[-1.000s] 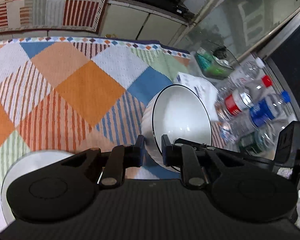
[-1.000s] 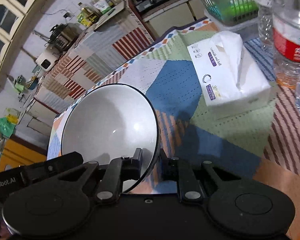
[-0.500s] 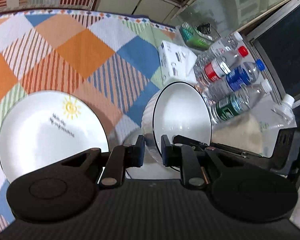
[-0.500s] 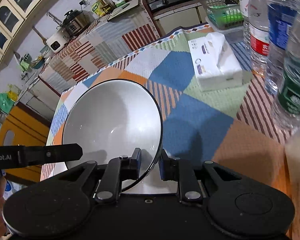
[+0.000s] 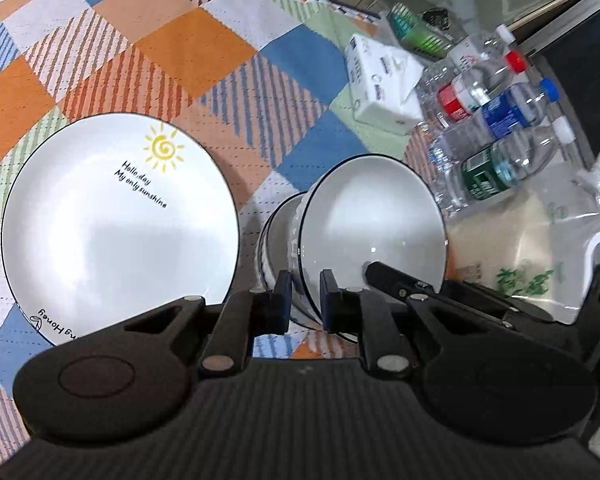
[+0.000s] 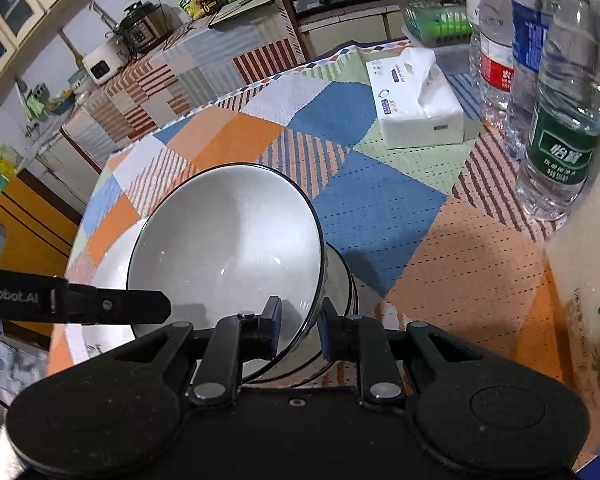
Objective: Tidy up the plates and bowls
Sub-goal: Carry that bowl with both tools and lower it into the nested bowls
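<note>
I hold one white bowl with a black rim [image 5: 373, 220] between both grippers, tilted on edge. My left gripper [image 5: 301, 300] is shut on its rim from one side. My right gripper [image 6: 298, 318] is shut on the rim of the same bowl [image 6: 228, 240] from the other side. Right under it sits a second bowl [image 5: 274, 236], also seen in the right wrist view [image 6: 341, 280]. A white plate with a sun drawing [image 5: 116, 216] lies on the patterned cloth left of the bowls.
A tissue pack [image 5: 379, 80] lies further back on the cloth. Several water bottles [image 5: 495, 152] and a white bag with green print [image 5: 539, 256] stand at the right. A green basket [image 6: 439, 20] sits at the far edge. Kitchen counters lie beyond.
Both grippers have carried the bowl back toward the near side and down, over the second bowl. The sun plate has come fully into view on the left.
</note>
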`<move>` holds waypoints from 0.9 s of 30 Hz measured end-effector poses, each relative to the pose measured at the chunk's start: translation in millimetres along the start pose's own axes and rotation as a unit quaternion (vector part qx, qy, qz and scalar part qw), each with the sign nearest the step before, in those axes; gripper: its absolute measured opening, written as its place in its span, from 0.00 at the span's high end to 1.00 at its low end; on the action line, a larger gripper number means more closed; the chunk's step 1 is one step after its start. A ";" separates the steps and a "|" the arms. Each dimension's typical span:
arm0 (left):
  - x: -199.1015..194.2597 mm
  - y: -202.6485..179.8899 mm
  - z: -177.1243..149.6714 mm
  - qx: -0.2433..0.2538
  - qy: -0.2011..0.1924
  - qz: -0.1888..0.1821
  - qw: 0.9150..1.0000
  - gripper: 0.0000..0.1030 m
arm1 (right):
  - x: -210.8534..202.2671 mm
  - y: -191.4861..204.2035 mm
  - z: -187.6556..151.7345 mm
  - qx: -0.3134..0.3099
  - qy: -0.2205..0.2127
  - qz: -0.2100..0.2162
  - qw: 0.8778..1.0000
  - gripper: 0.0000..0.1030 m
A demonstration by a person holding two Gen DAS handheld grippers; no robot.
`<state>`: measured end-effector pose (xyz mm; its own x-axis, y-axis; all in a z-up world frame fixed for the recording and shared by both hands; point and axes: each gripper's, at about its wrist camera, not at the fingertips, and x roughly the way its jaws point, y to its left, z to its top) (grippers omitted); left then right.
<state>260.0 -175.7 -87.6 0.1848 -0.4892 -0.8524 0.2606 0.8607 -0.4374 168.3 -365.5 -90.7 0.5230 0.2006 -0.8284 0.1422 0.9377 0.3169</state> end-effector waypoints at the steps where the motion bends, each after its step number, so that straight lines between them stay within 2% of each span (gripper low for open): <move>1: 2.7 0.4 -0.1 0.000 0.002 0.005 1.000 0.87 | 1.1 2.2 -1.5 -0.005 -0.001 -0.007 1.000 0.76; 6: 7.8 4.6 0.7 -0.006 0.012 0.007 1.000 0.87 | 1.1 20.1 -6.5 -0.059 -0.014 -0.045 0.997 0.66; 13: 17.4 2.2 1.8 0.008 0.026 0.031 0.999 0.87 | 2.5 41.0 -14.0 -0.134 -0.025 -0.094 0.986 0.65; 18: 23.9 1.2 2.5 0.019 0.027 0.047 0.998 0.87 | 8.4 54.8 -20.2 -0.191 -0.025 -0.135 0.972 0.64; 27: 33.0 7.7 4.4 0.007 0.030 0.047 0.998 0.87 | 13.1 65.5 -20.9 -0.230 -0.033 -0.152 0.961 0.62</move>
<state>272.3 -185.9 -117.9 0.1520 -0.3962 -0.9055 0.2575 0.9004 -0.3507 166.9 -295.5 -90.4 0.5700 -0.1063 -0.8147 -0.0827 0.9791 -0.1856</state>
